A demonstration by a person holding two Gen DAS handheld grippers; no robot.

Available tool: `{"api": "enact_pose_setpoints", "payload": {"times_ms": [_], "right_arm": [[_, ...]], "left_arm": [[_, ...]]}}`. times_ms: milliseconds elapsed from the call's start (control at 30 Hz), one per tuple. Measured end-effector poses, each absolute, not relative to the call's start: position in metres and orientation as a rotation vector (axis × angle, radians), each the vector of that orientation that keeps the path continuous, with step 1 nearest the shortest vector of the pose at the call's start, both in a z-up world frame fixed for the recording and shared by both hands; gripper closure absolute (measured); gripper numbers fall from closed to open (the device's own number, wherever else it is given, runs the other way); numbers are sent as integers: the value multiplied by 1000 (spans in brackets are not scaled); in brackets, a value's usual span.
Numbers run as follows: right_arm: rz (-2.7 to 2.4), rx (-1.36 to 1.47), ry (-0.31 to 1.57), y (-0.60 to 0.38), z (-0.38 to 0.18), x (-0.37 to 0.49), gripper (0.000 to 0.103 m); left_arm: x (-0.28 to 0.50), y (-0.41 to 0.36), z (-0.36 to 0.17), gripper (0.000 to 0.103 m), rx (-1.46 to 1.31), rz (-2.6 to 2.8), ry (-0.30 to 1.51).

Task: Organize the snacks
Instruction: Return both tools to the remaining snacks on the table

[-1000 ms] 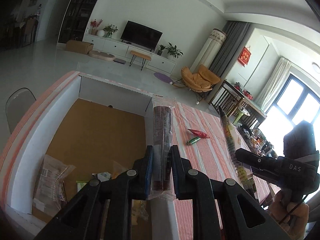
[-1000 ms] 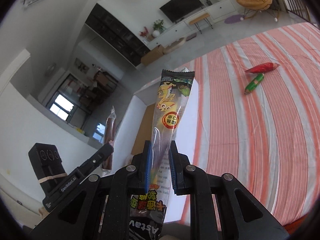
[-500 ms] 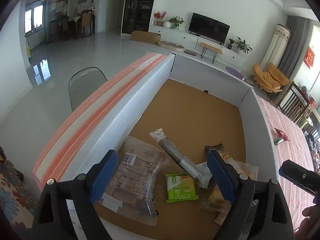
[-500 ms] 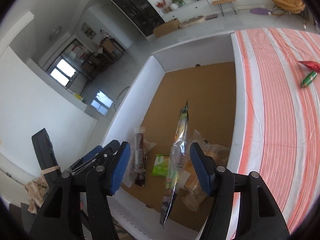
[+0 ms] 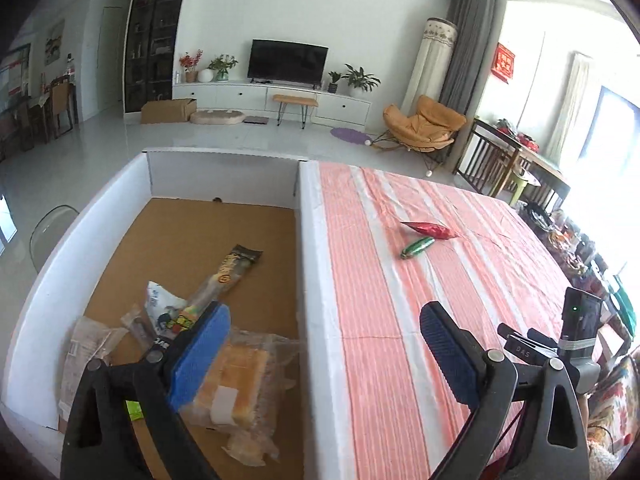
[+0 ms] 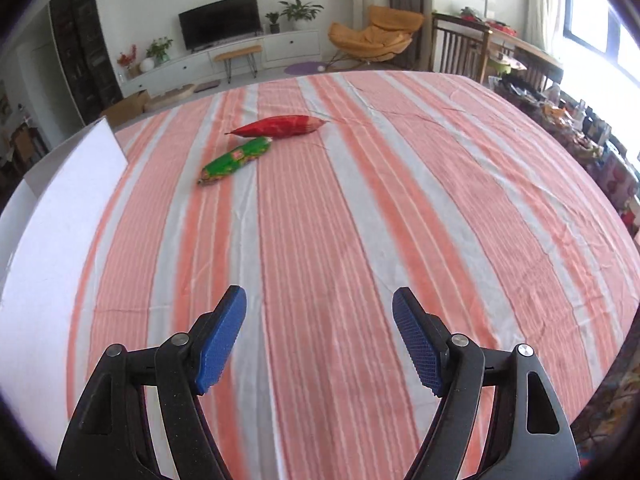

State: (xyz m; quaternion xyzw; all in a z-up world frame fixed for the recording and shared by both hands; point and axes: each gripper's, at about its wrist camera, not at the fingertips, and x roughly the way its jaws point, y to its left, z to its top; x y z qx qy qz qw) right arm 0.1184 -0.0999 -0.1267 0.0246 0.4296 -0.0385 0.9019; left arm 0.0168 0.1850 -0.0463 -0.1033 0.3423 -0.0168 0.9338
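Note:
A white-walled box (image 5: pixel 312 280) with a brown cardboard floor holds several snacks, among them a long stick pack (image 5: pixel 228 276) with a yellow label and a bread (image 5: pixel 236 384) in clear wrap. My left gripper (image 5: pixel 324 312) hangs over the box's right wall with its jaws opening and nothing between them. A red snack (image 6: pixel 278 126) and a green snack (image 6: pixel 236 158) lie side by side on the striped tablecloth (image 6: pixel 360 220). My right gripper (image 6: pixel 320 296) hovers over the cloth short of them, jaws opening and empty.
The box wall (image 6: pixel 60 208) stands at the left of the right wrist view. Cluttered items (image 5: pixel 572 248) line the table's far right edge. A clear chair (image 5: pixel 52 232) stands left of the box. Beyond the table lies a living room.
Both grippers opened and let go of their long snack packs, which now lie in the box. Both views swung right, the right one onto the tablecloth.

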Motion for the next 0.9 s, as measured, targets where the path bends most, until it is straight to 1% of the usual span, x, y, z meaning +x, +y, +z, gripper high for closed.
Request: {"api": "enact_pose_setpoints", "payload": {"times_ms": [100,200,300,400,500,700,833,900], "right_arm": [[-168,93,888,-137,-141,119,24],[-184,283,881,-170,-144,113,24],[-224,309,867,-177,-144,111,24],[-248,309,873,-178,-147,114,24],[-261,312,869,-182,-148,114,24],[-269,321,881,-186,-153,116,24],[-278,289,887,-181,-155,117,24],[-280,275,891,-179,-155,118,23]], "left_arm": [[30,132,-41,7,-170,-143,736],[44,75,-44,7,-153,-253,808],[60,29,-55,7,-118,-315,854],[79,-1,-74,7,-59,-310,883],[97,-16,-100,7,-16,-253,902],[126,-21,-155,7,69,-184,984],[133,-22,-174,7,111,-156,999],[133,-17,-177,7,84,-157,978]]}}
